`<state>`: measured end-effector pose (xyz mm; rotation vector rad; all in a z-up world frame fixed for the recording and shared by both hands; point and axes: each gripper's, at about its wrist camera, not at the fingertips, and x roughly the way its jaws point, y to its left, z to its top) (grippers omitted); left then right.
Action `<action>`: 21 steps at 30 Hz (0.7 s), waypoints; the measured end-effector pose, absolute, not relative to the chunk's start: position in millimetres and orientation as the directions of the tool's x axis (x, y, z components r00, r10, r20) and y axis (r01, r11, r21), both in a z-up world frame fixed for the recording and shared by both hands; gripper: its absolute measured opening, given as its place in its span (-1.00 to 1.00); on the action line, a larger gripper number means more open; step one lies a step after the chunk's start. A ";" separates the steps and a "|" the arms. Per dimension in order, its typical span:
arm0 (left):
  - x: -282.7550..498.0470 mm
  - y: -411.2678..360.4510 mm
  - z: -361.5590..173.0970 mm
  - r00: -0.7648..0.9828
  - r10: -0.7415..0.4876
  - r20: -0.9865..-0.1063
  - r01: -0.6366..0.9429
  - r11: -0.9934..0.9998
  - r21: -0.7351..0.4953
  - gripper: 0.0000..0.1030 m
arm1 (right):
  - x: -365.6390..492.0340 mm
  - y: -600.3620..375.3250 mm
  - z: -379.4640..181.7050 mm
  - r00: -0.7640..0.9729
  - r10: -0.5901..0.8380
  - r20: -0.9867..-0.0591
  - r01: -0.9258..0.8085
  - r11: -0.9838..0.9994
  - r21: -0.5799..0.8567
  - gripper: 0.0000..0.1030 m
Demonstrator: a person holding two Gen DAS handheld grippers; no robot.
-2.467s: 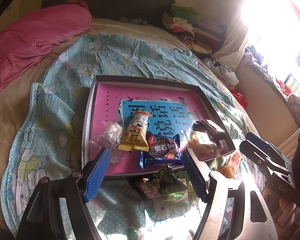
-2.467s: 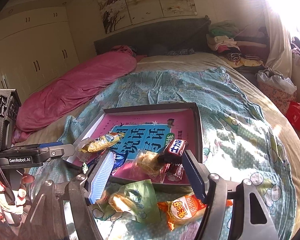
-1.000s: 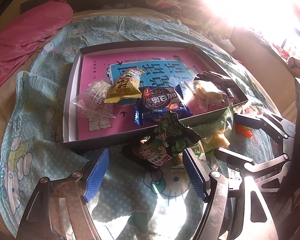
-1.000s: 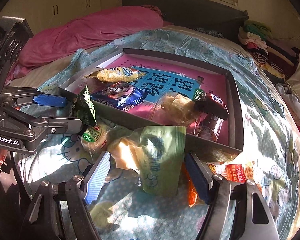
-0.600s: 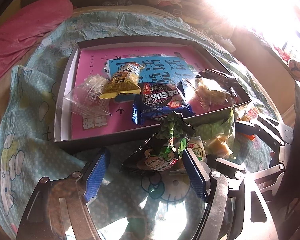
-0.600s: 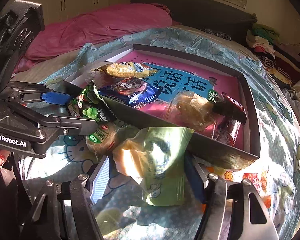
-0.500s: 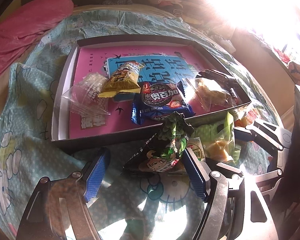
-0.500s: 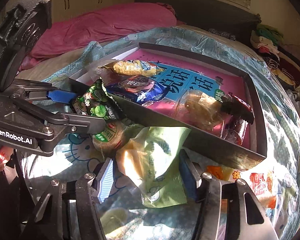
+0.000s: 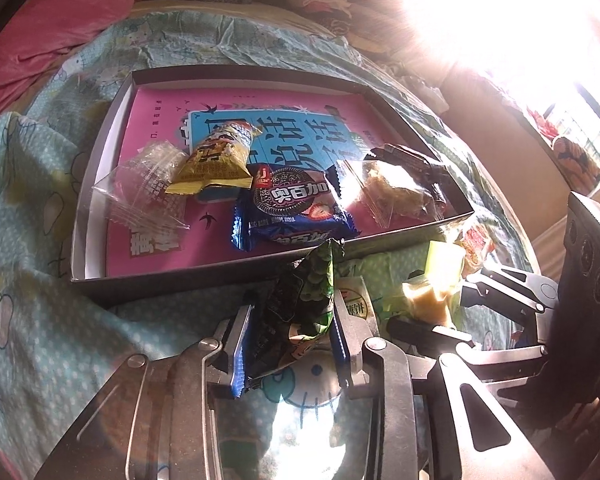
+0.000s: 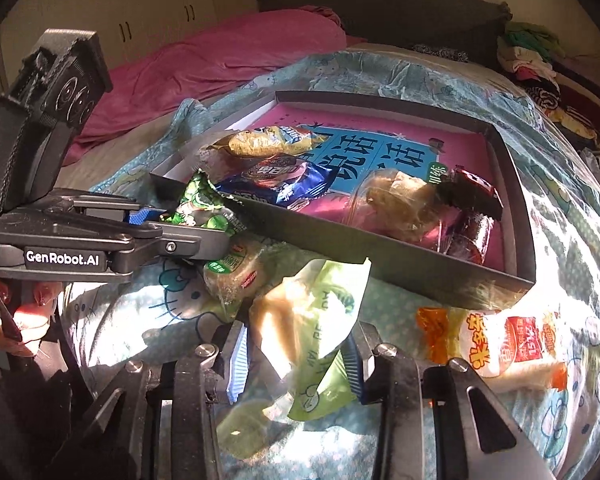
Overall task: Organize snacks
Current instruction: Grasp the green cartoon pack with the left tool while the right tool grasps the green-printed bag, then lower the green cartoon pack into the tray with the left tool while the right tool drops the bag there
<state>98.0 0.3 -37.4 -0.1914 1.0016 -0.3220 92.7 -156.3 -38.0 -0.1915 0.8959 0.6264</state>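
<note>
The left gripper [image 9: 290,332] has its jaws pinched on a dark green snack packet [image 9: 300,300], having just been closing on it. The packet is crumpled, dark with bright green print and a cartoon figure near its lower end, and it stands up between the blue pads with its crimped top reaching the near wall of the tray [image 9: 180,280]. The right gripper [image 10: 296,360] has likewise just been closing, and its jaws clamp a pale green packet [image 10: 316,320]: a soft, translucent wrapper with a yellowish cake showing through it, its top edge flared upward and lit by the sun.

Both packets are outside the tray, just in front of its near wall, over the light blue cartoon-print bedsheet [image 9: 40,320]. Between them on the sheet lies a round biscuit pack [image 10: 236,272] with a green and red label. To the right of the pale green packet lies an orange-and-white packet [image 10: 508,344], also on the sheet.

Inside the shallow dark tray, on its pink and blue printed bottom, lie a clear empty-looking wrapper [image 9: 148,188], a yellow packet [image 9: 216,160], a blue cookie packet [image 9: 296,208], a clear bag holding a pale cake [image 9: 388,188] and a dark chocolate bar [image 10: 472,208] at the right end. A pink quilt [image 10: 220,56] lies beyond on the bed.
</note>
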 end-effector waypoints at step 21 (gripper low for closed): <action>93.3 50.3 13.3 0.654 -0.235 -0.719 0.046 0.961 -0.272 -0.35 | 103.5 -188.8 6.4 0.579 0.484 -0.656 -0.491 0.850 0.193 -0.24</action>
